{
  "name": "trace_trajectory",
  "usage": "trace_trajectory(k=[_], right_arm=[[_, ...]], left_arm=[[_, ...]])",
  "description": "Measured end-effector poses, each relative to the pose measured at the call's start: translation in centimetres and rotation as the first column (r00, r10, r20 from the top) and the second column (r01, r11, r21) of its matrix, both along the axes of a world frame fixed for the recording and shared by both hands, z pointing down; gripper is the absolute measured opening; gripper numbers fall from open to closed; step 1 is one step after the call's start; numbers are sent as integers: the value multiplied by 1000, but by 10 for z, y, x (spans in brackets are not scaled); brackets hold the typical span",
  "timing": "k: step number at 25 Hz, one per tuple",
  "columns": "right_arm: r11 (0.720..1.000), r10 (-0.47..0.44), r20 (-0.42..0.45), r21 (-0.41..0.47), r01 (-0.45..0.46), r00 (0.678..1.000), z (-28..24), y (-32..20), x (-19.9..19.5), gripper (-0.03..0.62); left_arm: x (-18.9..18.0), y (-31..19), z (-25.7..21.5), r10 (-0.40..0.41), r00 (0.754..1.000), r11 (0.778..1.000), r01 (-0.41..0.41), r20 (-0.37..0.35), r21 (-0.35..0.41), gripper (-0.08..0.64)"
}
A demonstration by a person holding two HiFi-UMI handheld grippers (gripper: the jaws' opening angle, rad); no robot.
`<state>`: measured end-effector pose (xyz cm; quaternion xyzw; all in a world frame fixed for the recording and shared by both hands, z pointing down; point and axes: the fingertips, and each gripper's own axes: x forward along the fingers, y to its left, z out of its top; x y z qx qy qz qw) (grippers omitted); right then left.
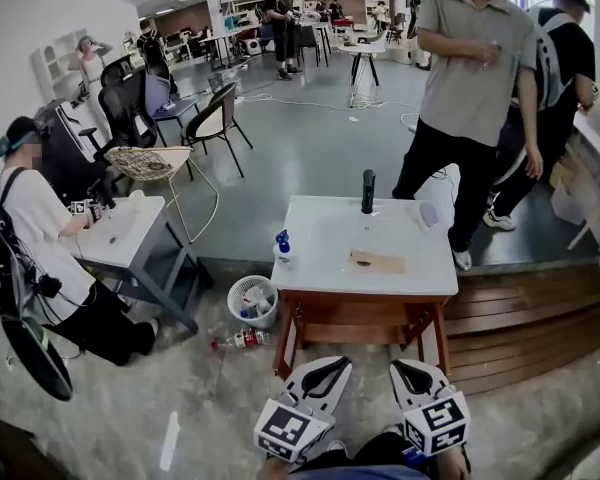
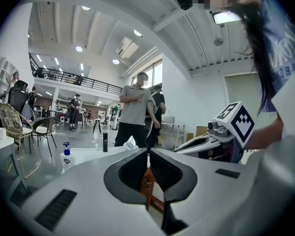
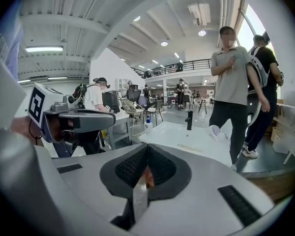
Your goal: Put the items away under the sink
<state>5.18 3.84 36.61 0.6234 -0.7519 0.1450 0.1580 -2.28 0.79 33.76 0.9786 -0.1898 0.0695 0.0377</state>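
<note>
Left gripper (image 1: 332,366) and right gripper (image 1: 404,368) are hovering before the sink (image 1: 370,290), jaws closed on nothing; a soap bottle (image 1: 283,249) is standing at its left edge.

We see a person in a grey polo (image 1: 477,68) standing by the far edge of the wooden step (image 1: 525,318), a person in white (image 1: 35,228) seated at the left edge of a grey desk (image 1: 130,233), and a black chair (image 1: 215,123) farther back

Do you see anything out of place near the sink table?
Yes. A plastic bottle with a red label lies on its side on the floor, beside the white basket left of the sink table, instead of standing upright.
</note>
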Motion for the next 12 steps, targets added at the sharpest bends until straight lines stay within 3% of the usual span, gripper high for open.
trace_trajectory(k=[6, 12], right_arm=[[999, -30, 13, -42, 30, 999, 17, -21, 6, 15], [997, -62, 20, -40, 62, 998, 26, -73, 32, 15]], left_arm=[[0, -15, 11, -28, 999, 999, 29, 22, -30, 11], [13, -63, 24, -96, 995, 994, 98, 28, -42, 11]])
